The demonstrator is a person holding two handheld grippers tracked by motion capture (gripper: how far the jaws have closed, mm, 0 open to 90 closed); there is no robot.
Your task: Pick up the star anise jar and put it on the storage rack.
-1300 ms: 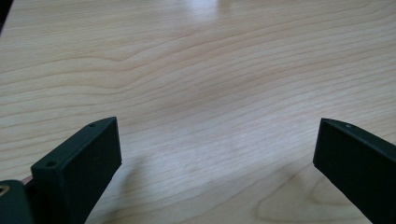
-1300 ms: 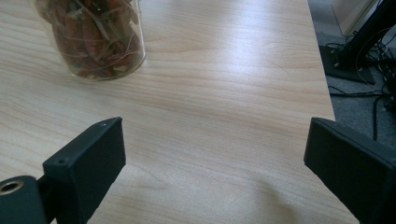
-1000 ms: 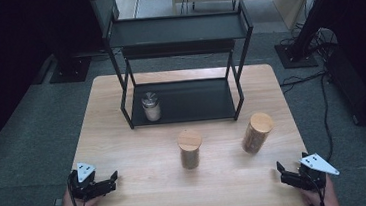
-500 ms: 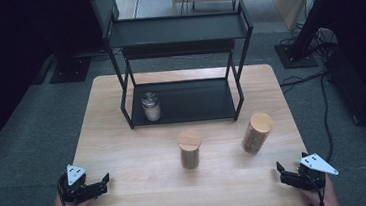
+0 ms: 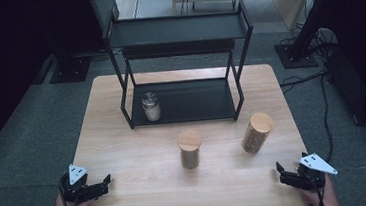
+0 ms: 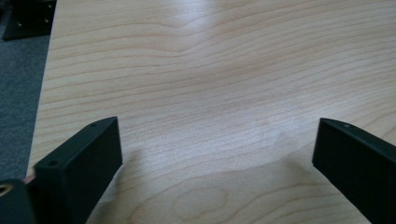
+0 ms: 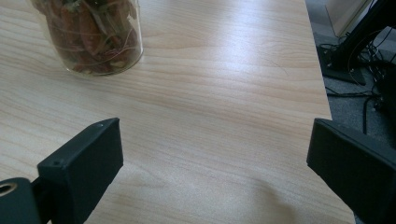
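The wooden table (image 5: 143, 187) carried a black two-tier rack (image 5: 177, 33) at its far side and two cork-lidded jars in front of it. One small jar with a metal lid (image 5: 151, 106) already stood on the rack's lower shelf, at its left end. The middle jar (image 5: 190, 148) and the right jar (image 5: 257, 132) stood upright on bare tabletop, well apart from each other and from both grippers; the right jar (image 7: 91, 35), seen closer from the right gripper view, held reddish dried contents. The left gripper (image 5: 102, 184) rested at the near left corner, its jaws wide with only wood grain between them, having just closed slightly. The right gripper (image 5: 283, 172) rested at the near right corner, its jaws wide and empty, having just opened slightly. By this evidence, one jar was shelved and two remained; no grasp had begun.
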